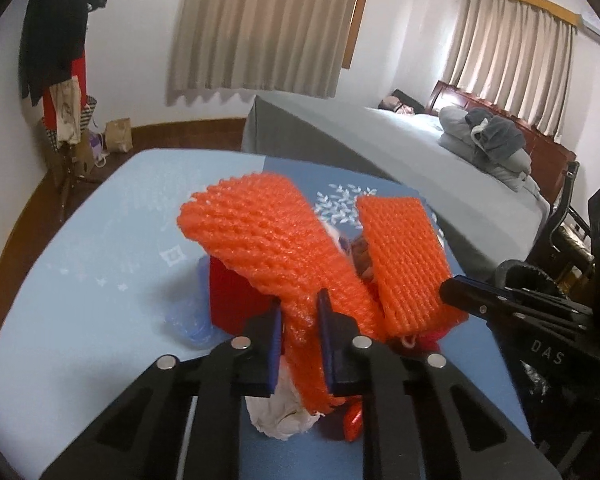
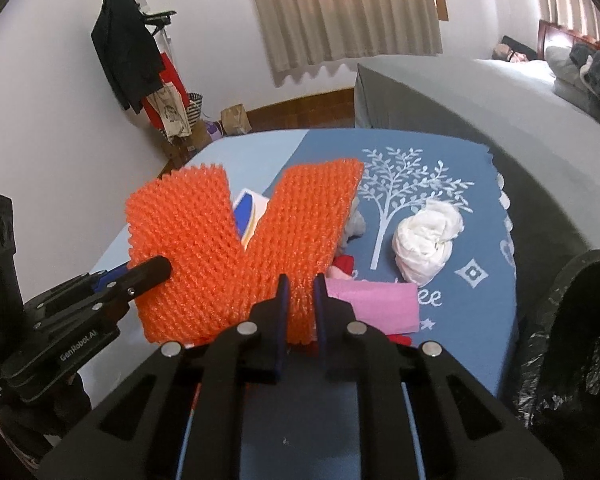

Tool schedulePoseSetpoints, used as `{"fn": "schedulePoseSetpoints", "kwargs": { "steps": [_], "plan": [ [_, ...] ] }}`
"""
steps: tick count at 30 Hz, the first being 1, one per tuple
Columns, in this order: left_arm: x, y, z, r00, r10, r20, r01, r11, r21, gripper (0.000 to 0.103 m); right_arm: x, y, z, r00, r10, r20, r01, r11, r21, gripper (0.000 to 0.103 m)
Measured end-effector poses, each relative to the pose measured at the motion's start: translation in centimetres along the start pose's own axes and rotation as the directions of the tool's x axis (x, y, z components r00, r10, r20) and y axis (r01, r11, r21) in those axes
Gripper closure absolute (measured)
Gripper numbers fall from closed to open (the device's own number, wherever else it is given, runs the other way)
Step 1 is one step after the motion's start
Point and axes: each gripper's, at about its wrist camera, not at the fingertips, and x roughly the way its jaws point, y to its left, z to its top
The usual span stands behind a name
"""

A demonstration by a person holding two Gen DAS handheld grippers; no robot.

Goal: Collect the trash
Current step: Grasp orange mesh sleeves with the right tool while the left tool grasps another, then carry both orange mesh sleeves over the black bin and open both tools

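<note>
While pinched by both grippers, two orange foam nets (image 1: 284, 248) above table (image 1: 80, 280).

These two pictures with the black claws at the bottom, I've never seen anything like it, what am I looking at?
Each picture comes from a camera mounted on a hand-held gripper that a person carries, one per hand. The left gripper and right gripper each pinch one orange foam net, lifted above a table with a blue cloth. On the cloth lie a white crumpled wad, pink paper and other scraps. A bin lined with a black bag stands at the right.
</note>
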Motion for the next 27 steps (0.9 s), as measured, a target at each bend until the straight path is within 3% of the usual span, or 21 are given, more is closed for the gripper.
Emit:
{"fn": "schedulePoseSetpoints", "kwargs": {
  "steps": [8,16,27],
  "plan": [
    [-3.7,-1.6,1.6,0.995,0.021,0.097,-0.024,0.999,0.032,0.087,-3.8,-0.6,1.0,0.997,0.002,0.073,-0.001,1.000,-0.002,0.092],
    [-5.4,-6.4,2.8,0.985,0.005,0.171,-0.029,0.990,0.137,0.087,-8.2,-3.0,0.7,0.989,-0.047,0.137,0.044,0.999,0.023,0.092],
    [-2.6,-14.7,1.6,0.980,-0.181,0.086,0.159,0.964,0.215,0.087,-13.8,-10.1,-2.7,0.959,-0.245,0.143,0.227,0.965,0.131,0.092]
  ]
}}
